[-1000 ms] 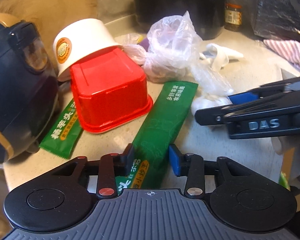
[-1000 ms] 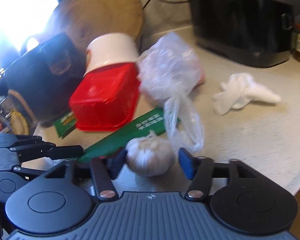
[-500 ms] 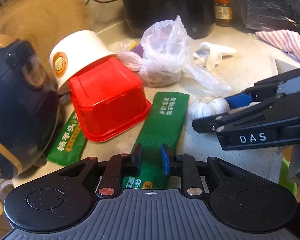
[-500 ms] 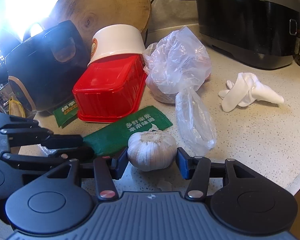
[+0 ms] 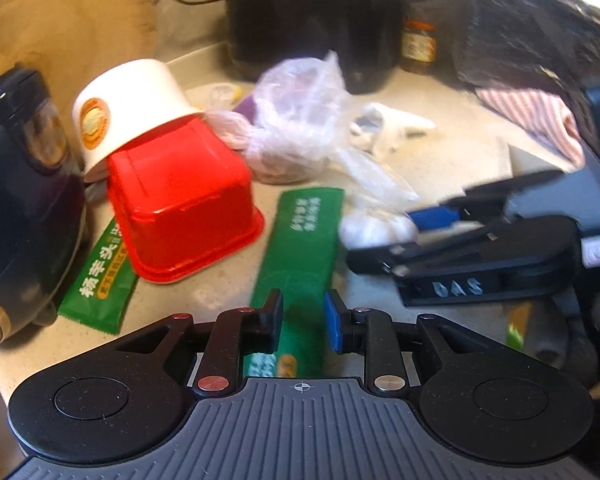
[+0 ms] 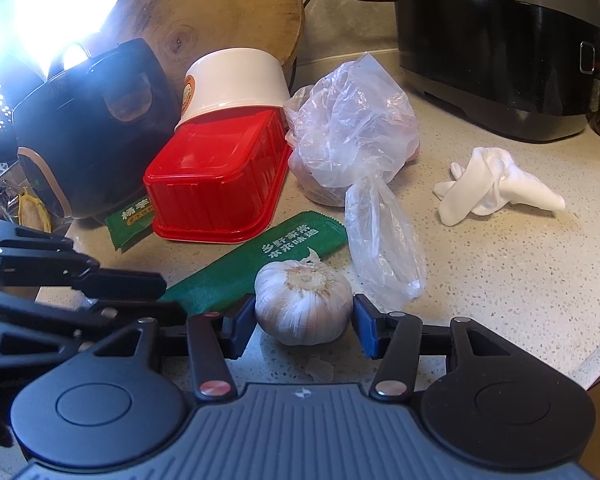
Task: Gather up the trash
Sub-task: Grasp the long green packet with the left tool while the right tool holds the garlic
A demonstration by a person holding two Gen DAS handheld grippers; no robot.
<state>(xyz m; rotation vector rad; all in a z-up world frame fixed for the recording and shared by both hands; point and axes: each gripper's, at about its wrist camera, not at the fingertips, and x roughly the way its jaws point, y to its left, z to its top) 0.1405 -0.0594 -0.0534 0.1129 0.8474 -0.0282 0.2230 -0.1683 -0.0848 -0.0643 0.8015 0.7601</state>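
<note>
A long green sachet (image 5: pixel 300 248) lies on the counter, its near end between the fingers of my left gripper (image 5: pixel 303 326), which is narrowed around it. The same sachet shows in the right wrist view (image 6: pixel 256 264). A garlic bulb (image 6: pixel 303 302) sits between the jaws of my right gripper (image 6: pixel 303 326), which is open with small gaps on both sides. The bulb also shows in the left wrist view (image 5: pixel 374 226). A clear plastic bag (image 6: pixel 356 136), a red tub (image 6: pixel 216 184), a white cup (image 6: pixel 232 80) and a second green sachet (image 5: pixel 100 280) lie behind.
A dark blue appliance (image 5: pixel 16 184) stands at the left, a round wooden board (image 6: pixel 220 12) leans behind it. A black cooker (image 6: pixel 496 44) and a jar (image 5: pixel 418 46) stand at the back. A white glove (image 6: pixel 496 188) and a striped cloth (image 5: pixel 536 112) lie to the right.
My left gripper has narrowed around the long green sachet's near end, then widened slightly. My right gripper has settled around the garlic bulb and stays open.
</note>
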